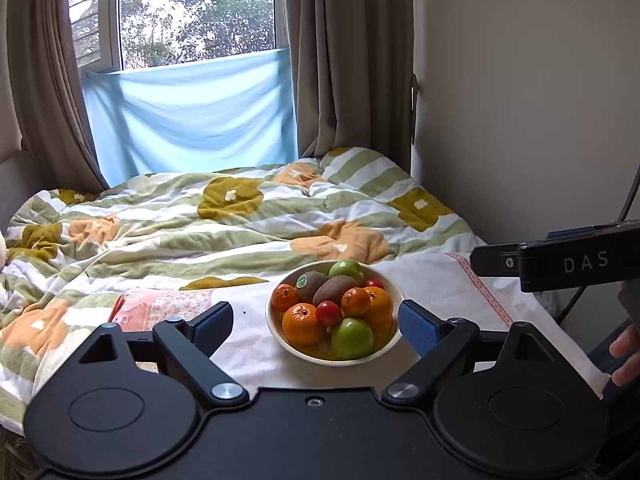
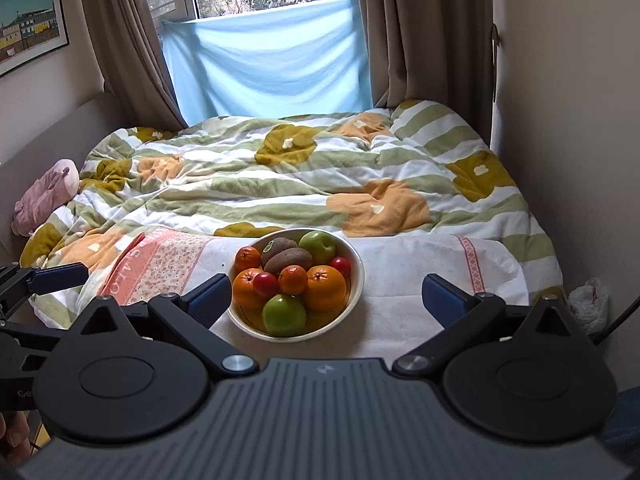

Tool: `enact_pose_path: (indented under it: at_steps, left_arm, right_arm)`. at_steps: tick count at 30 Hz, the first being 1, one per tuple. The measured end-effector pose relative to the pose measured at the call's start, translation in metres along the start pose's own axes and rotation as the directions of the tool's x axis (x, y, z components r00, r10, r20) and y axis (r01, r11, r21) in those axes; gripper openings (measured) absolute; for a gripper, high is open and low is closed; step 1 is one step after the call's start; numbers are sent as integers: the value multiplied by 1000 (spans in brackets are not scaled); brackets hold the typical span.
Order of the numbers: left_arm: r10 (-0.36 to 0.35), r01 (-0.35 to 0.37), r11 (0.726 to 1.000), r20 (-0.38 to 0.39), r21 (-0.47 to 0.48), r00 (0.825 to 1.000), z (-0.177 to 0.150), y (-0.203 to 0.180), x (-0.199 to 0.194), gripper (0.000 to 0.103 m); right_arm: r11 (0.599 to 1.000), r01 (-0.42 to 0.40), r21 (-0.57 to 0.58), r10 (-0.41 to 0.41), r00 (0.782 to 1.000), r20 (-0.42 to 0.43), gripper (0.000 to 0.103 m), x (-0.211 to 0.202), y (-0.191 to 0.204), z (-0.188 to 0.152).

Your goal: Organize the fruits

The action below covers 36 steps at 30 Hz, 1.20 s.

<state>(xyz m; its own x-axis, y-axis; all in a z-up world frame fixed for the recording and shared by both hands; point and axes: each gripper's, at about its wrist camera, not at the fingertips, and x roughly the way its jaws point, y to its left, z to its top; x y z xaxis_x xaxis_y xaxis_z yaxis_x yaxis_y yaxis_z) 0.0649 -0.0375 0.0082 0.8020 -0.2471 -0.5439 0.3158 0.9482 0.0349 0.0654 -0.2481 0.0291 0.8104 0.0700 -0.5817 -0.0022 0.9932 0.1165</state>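
A white bowl [image 1: 276, 334] stands on a white cloth at the near end of the bed. It holds oranges [image 1: 302, 324], green apples [image 1: 352, 338], two brown kiwis [image 1: 334, 288] and small red fruits [image 1: 329, 313]. My left gripper [image 1: 316, 318] is open; it hovers short of the bowl, and its blue pads frame the bowl on both sides without touching it. In the right wrist view the same bowl [image 2: 357, 280] lies ahead and to the left of centre. My right gripper [image 2: 326, 292] is open wide, with nothing between its fingers.
A rumpled flowered duvet [image 2: 304, 184] covers the bed behind the bowl. A pink plush toy [image 2: 48, 192] lies at its left edge and a plastic bag [image 2: 588, 300] on the floor to the right. The right gripper's finger [image 1: 496, 260] shows at the right, above a hand [image 1: 626, 354].
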Motion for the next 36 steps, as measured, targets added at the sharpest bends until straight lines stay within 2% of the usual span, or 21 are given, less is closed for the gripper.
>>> enact_pose_path:
  at_steps: [3, 5, 13, 21, 36]
  left_arm:
    - [46, -45, 999, 39, -13, 998, 2, -5, -23, 103]
    - [73, -72, 997, 54, -19, 996, 2, -8, -36, 103]
    - [127, -125, 989, 21, -74, 992, -11, -10, -73, 103]
    - [176, -177, 981, -8, -75, 984, -29, -10, -89, 103]
    - [169, -169, 982, -13, -86, 986, -32, -10, -91, 103]
  right_arm:
    - [1000, 14, -4, -14, 1000, 27, 103, -30, -3, -4]
    - [1000, 19, -9, -19, 999, 39, 103, -48, -4, -7]
    - [998, 62, -28, -61, 998, 31, 103, -91, -5, -31]
    - [995, 79, -59, -79, 997, -1, 103, -96, 3, -55]
    - [994, 88, -66, -89, 996, -14, 103, -89, 3, -52]
